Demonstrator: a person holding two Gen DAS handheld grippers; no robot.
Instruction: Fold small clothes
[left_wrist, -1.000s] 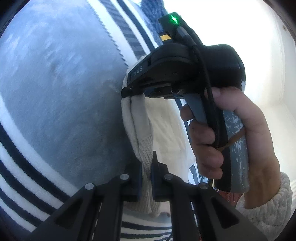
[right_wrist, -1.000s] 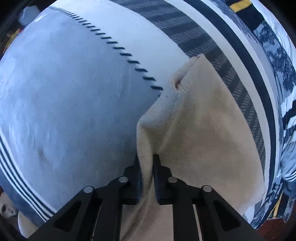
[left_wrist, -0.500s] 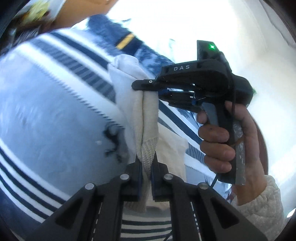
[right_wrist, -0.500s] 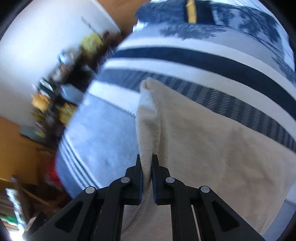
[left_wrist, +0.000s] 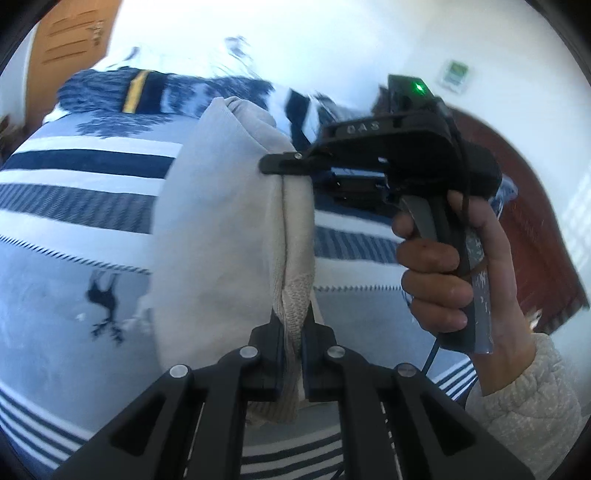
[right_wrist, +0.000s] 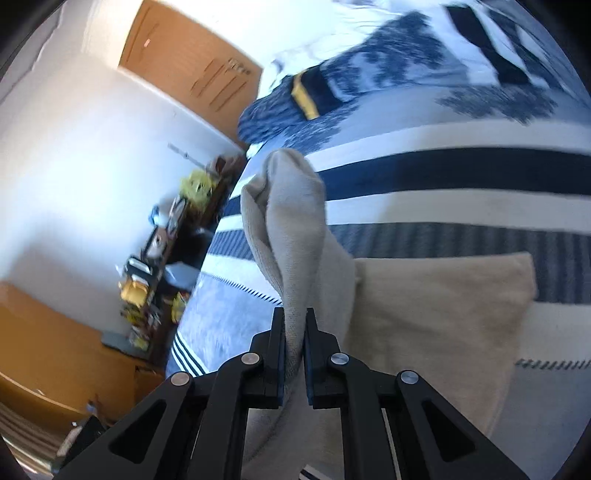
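Observation:
A small beige garment (left_wrist: 218, 236) hangs lifted above a blue-and-white striped bedspread (left_wrist: 74, 184). My left gripper (left_wrist: 293, 328) is shut on its ribbed knit edge. My right gripper (right_wrist: 295, 332) is shut on another edge of the same garment (right_wrist: 295, 221), which rises in a fold ahead of the fingers. The rest of the garment (right_wrist: 443, 314) lies spread on the bed to the right. In the left wrist view the right gripper (left_wrist: 291, 168) clamps the cloth just above and ahead of my left fingers.
The striped bedspread (right_wrist: 461, 177) fills the area below. Dark blue patterned pillows (right_wrist: 325, 96) lie at the bed's far end. A cluttered shelf (right_wrist: 166, 251) stands along the white wall at left, with a wooden door (right_wrist: 192, 70) behind. A dark wooden headboard (left_wrist: 535, 229) curves at right.
Both grippers have lifted the garment off the bedspread and tilted upward, so the room and walls come into view. Both stay shut on the cloth throughout.

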